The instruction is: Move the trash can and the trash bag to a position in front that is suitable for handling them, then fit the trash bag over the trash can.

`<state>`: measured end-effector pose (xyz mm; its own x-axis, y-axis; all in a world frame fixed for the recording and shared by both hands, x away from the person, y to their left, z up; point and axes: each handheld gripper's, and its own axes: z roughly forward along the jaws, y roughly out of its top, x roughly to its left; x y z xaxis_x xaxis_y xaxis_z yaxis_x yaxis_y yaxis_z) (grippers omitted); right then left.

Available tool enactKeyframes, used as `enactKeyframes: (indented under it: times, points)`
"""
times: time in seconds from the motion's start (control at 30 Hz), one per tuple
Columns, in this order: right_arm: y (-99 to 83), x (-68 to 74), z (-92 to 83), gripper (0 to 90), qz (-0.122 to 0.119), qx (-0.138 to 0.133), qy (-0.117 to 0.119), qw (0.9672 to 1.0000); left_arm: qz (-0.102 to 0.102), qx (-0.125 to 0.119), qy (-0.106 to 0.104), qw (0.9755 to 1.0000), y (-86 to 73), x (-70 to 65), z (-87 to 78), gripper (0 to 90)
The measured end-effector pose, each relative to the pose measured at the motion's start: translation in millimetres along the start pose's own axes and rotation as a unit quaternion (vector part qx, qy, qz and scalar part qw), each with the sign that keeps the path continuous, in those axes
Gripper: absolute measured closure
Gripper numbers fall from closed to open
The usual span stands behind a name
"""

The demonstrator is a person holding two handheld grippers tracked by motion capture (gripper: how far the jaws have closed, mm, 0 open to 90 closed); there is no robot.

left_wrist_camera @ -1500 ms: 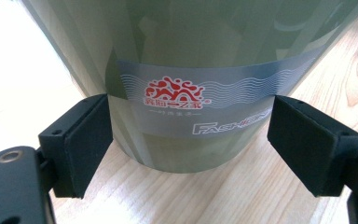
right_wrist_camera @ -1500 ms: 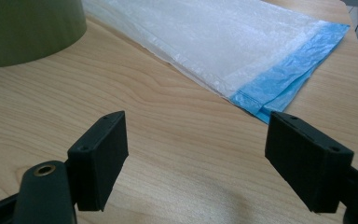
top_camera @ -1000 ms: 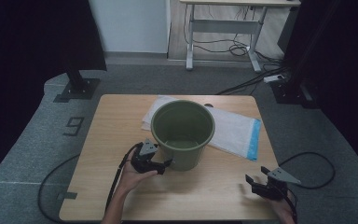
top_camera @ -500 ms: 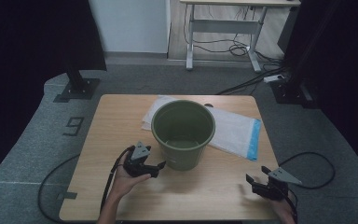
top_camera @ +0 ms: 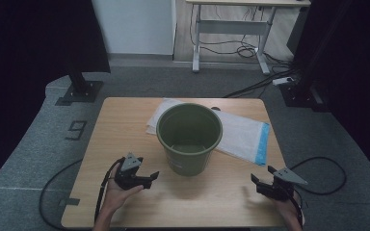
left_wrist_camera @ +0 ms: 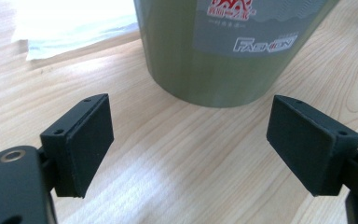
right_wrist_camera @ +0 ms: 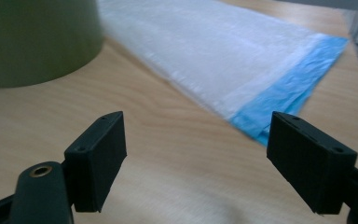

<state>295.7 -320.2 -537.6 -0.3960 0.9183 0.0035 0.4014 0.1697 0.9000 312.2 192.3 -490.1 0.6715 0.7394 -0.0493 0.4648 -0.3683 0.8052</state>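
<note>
An olive-green plastic bucket (top_camera: 190,136) stands upright and empty in the middle of the wooden table (top_camera: 125,125). A white plastic bag with a blue end strip (top_camera: 243,134) lies flat behind and to the right of it. My left gripper (top_camera: 149,178) is open near the table's front left, apart from the bucket, jaws pointing at its base. In the left gripper view the bucket's labelled wall (left_wrist_camera: 228,46) stands just beyond the empty pads (left_wrist_camera: 91,140). My right gripper (top_camera: 259,184) is open at the front right. Its view shows the bag's blue end (right_wrist_camera: 293,88) and the bucket's side (right_wrist_camera: 37,37).
Cables trail from both grippers off the table's front corners. A black stand base (top_camera: 79,91) sits on the grey floor at the back left, and a white desk frame with cables (top_camera: 231,29) stands behind. Bare wood lies between the two grippers.
My left gripper has pulled back from the bucket's side toward the front left edge of the table. The right gripper has barely moved.
</note>
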Motion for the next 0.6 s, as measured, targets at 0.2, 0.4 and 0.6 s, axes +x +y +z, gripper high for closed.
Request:
enactKeyframes:
  times: [0.2, 0.4, 0.6]
  points:
    - [21.8, -9.8, 13.3, 18.2, 0.027, -0.013, -0.001, 0.9996, -0.01, 0.011, 0.013, 0.9998, -14.3, 8.3, -3.9, 14.5]
    - [33.4, -7.3, 32.4, 18.2, 0.012, 0.003, 0.008, 0.9999, -0.019, 0.018, 0.02, 0.9995, -25.6, 15.8, -4.2, 14.4]
    - [47.4, -0.5, 50.5, 18.4, 0.005, 0.008, 0.017, 0.9998, -0.024, 0.019, 0.02, 0.9993, -31.5, 20.0, -4.1, 14.6]
